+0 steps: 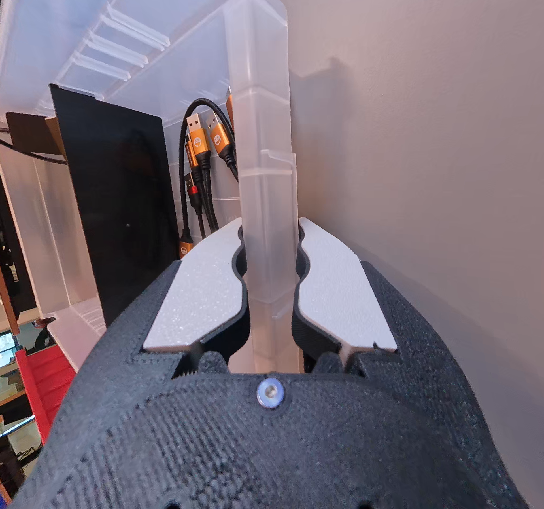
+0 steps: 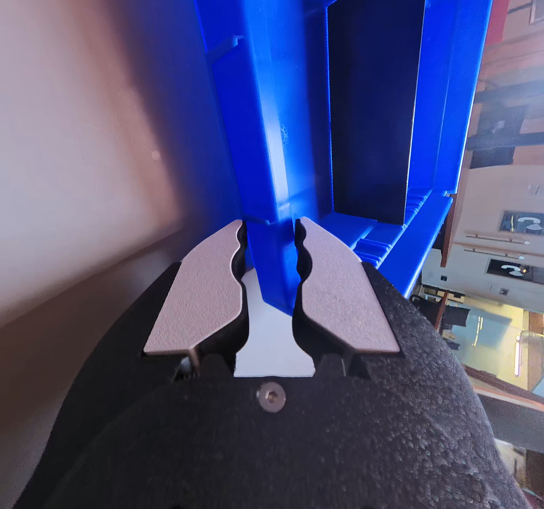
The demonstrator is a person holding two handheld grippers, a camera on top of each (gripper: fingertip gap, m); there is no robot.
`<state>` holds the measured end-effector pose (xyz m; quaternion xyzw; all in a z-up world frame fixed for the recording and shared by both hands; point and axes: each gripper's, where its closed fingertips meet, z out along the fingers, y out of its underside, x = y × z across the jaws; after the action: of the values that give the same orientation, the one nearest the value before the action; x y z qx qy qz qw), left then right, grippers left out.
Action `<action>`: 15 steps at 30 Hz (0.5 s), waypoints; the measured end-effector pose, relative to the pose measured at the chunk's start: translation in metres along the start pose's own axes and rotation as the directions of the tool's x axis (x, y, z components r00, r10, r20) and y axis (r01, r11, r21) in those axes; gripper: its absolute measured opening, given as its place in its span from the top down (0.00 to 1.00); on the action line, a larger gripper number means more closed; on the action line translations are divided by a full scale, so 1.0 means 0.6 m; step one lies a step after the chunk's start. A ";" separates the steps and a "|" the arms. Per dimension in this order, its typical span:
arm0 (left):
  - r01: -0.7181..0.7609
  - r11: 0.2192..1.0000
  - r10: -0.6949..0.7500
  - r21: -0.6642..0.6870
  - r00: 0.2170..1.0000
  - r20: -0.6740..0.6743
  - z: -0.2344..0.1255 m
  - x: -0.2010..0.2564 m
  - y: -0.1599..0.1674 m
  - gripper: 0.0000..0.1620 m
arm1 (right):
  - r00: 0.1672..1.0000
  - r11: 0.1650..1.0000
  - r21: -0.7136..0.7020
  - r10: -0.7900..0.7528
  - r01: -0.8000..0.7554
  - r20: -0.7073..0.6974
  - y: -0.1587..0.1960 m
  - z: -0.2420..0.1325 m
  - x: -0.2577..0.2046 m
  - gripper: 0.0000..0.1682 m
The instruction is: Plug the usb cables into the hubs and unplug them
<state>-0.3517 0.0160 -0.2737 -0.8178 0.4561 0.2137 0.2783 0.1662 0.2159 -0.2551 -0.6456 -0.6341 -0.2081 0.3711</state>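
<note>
Now, line by line:
Left gripper (image 1: 269, 240): clenched on the edge of a clear plastic bin (image 1: 259, 129); its two fingers press the wall from either side.
Clear bin contents: a bundle of black braided usb cables (image 1: 206, 170) with orange plug shells lies inside, close to the gripped wall; one cable has a red plug (image 1: 192, 190). A flat black panel (image 1: 117, 200) stands just beside the cables.
Right gripper (image 2: 269, 237): clenched on the edge of a blue plastic bin (image 2: 265, 112); the wall runs between its fingers.
Blue bin contents: a dark flat panel (image 2: 374, 112) sits inside; what it is cannot be told.
Hubs: cannot be made out in either view.
Surroundings: a pale surface (image 1: 412, 112) lies beside both bins.
</note>
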 end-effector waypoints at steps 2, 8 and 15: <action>0.030 0.999 -0.029 0.029 0.999 -0.030 -0.005 0.004 -0.004 0.81 | 1.000 1.000 0.000 0.024 -0.024 -0.006 -0.003 -0.004 0.000 0.81; 0.439 0.773 -0.367 0.457 0.898 -0.241 -0.119 -0.068 -0.121 0.76 | 0.916 0.840 0.368 0.345 -0.398 0.204 -0.131 -0.107 -0.003 0.80; 0.542 0.774 -0.555 0.327 0.830 -0.062 -0.041 -0.265 -0.086 0.77 | 0.632 0.345 0.537 0.531 -0.770 0.565 -0.272 -0.164 0.042 0.79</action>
<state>-0.3831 0.1219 -0.1460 -0.8523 0.2218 0.0591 0.4699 0.0302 0.1467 -0.1386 -0.6562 -0.3904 0.3343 0.5525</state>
